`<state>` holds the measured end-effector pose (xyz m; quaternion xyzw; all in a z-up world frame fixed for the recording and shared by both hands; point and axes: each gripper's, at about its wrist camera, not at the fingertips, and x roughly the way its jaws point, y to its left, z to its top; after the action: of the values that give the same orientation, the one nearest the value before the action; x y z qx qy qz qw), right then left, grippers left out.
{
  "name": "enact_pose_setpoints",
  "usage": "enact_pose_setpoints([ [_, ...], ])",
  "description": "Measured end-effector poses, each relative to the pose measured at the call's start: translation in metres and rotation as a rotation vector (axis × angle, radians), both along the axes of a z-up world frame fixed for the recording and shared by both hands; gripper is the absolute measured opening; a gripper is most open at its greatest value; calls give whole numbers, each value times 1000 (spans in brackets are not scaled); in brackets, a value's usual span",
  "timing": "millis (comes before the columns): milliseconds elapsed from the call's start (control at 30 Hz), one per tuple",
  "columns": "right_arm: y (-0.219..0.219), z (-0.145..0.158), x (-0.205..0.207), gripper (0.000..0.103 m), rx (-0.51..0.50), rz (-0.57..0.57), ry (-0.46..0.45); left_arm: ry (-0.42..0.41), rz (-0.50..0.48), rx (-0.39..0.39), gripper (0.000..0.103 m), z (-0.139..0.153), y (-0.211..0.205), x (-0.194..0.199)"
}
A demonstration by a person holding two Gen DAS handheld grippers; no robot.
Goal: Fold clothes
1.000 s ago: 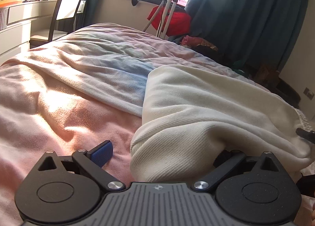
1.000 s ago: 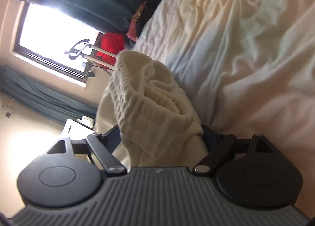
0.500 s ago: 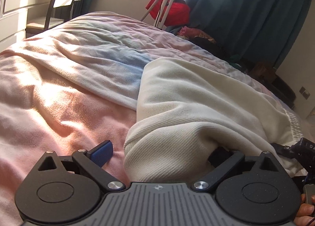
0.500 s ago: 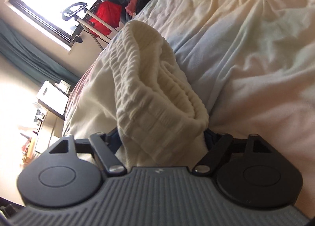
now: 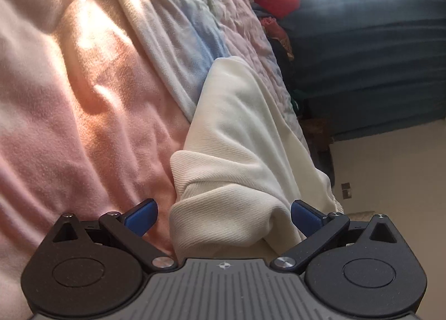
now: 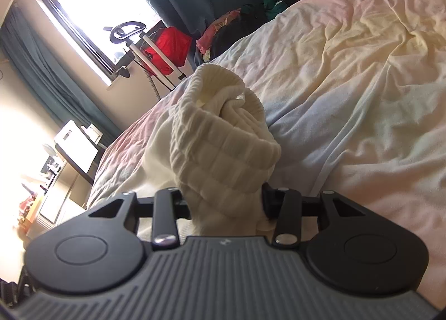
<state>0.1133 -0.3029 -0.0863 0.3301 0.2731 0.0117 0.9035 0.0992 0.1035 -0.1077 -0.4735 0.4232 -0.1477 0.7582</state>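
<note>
Already the right gripper [image 6: 223,197] had been closing on the cream sweater's [image 5: 239,136] ribbed hem on the bed [image 5: 83,113]; the left gripper [image 5: 223,218] gaped, fabric loose between its fingers [image 5: 140,215], and should clamp before lifting evenly.

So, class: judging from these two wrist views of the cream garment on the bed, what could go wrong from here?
1. The left gripper stands open around the cream garment, so that end may slump.
2. The right gripper, jaws just closing, pinches a bunched ribbed band; the fold may come out lumpy.
3. The rumpled bedcover could snag the cloth.
</note>
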Motion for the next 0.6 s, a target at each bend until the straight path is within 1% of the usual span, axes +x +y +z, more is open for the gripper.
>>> enact_pose_setpoints([
  [67,1,-2,1,45,3,-2,2,-21,3,1,101,1,-2,4],
  [100,1,-2,1,45,1,0,3,-33,3,-1,97,2,-3,4],
  [133,2,-1,2,45,-13,8,3,-43,4,-2,88,3,-3,5],
  [167,4,0,2,45,-33,17,1,-51,5,-3,85,3,-2,5],
  [200,5,3,1,45,-45,26,-9,-58,7,-4,85,4,-2,6],
  [300,9,10,0,44,-65,45,-40,-78,3,18,73,7,-2,5],
  [333,10,12,-1,43,-71,49,-50,-92,1,35,67,9,-3,4],
  [367,12,15,-3,43,-79,54,-60,-110,-3,58,65,12,-4,1],
  [400,13,18,-5,43,-88,60,-70,-128,-6,81,60,16,-5,-1],
  [433,15,20,-8,43,-97,65,-80,-147,-10,105,54,19,-6,-4],
  [533,21,28,-17,42,-120,87,-112,-218,-17,194,48,33,-11,-16],
  [600,23,34,-24,42,-129,97,-135,-261,-10,214,46,40,-9,-24],
])
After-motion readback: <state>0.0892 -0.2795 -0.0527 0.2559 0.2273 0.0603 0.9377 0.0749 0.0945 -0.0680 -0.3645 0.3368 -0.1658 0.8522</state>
